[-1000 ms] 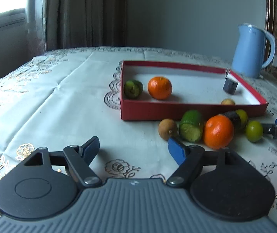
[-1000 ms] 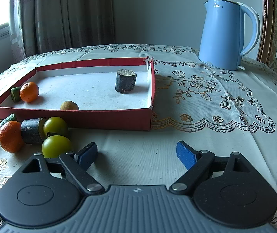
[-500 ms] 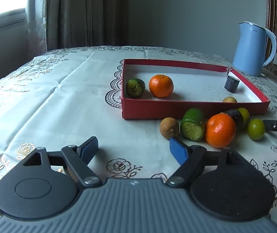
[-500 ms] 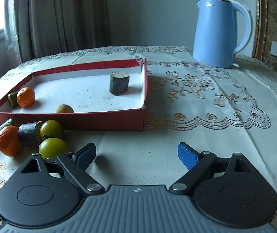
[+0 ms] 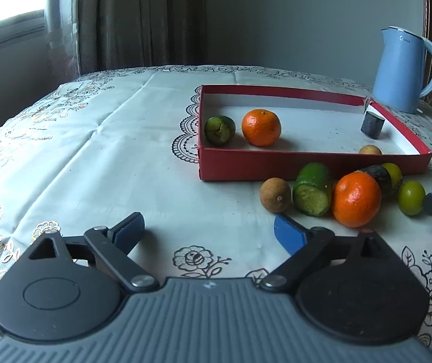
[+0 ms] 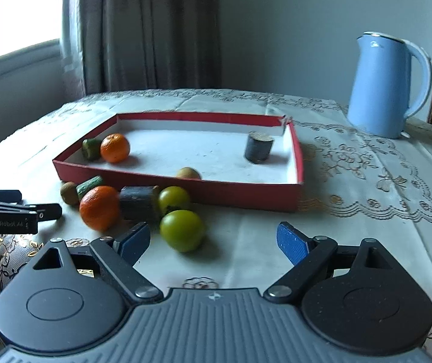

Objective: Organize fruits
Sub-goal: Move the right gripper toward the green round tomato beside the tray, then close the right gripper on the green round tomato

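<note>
L gripper hangs low over the tablecloth, jaws wide apart & opening, nothing btwn them; its blue pads sit short of the fruit. R gripper also wide apart but jaws closing a bit, pads not pressing anything; a green fruit lies just ahead, nearer the L finger, not gripped. Red tray sits mid-table w/ white floor. Inside it: orange at the left end, touching or nearly touching a green cut piece; a dark stub upright near the far right corner; a small tan fruit against the near wall. Outside, along the tray's near wall, a cluster on the cloth: brown fruit, then green cylinder lying on its side w/ cut face toward the L cam, then a 2nd orange touching it, then a dark cylinder on its side behind the orange, w/ a yellow-green fruit at its far end. The green fruit shows in L view at the cluster's right end, just beside the R gripper's finger tip. Blue kettle stands beyond the tray's far right corner, well apart from the fruit. Curtain & window behind the table. In R view the L gripper shows at the left edge, near the 2nd orange, not touching it.
</note>
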### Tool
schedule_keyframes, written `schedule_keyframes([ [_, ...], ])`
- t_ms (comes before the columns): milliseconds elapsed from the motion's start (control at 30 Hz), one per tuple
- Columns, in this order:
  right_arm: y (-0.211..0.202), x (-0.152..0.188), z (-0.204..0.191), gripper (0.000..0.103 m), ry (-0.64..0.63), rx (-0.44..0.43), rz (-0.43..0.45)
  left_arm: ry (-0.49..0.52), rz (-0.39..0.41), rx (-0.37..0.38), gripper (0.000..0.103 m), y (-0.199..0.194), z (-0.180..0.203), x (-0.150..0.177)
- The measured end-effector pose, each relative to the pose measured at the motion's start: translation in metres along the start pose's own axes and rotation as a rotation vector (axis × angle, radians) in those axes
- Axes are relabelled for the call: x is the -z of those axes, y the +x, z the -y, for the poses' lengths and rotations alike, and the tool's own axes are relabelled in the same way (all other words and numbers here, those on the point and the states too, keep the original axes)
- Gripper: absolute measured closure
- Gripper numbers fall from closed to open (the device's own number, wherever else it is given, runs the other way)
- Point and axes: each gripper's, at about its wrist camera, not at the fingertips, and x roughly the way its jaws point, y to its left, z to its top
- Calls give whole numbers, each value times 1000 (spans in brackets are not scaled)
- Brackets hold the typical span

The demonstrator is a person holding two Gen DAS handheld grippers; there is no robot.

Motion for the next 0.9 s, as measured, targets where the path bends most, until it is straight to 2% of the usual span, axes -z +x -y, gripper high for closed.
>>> schedule_keyframes([
  [133,6,0,-6,21,-8,-11,-11,2,-4,0,9,1,0,0],
  [200,9,0,-8,34,-16,-13,-16,6,-7,2,7,2,0,0],
  [267,12,0,-10,39,-17,-9,-20,8,-10,4,6,2,0,0],
  [533,20,0,-11,48,-5,-19,-20,8,-13,8,3,2,0,0],
  [800,24,1,-18,68,-11,-34,-32,10,-17,10,0,3,0,1],
  [900,24,3,-20,68,-15,-29,-29,9,-18,11,0,3,0,1],
])
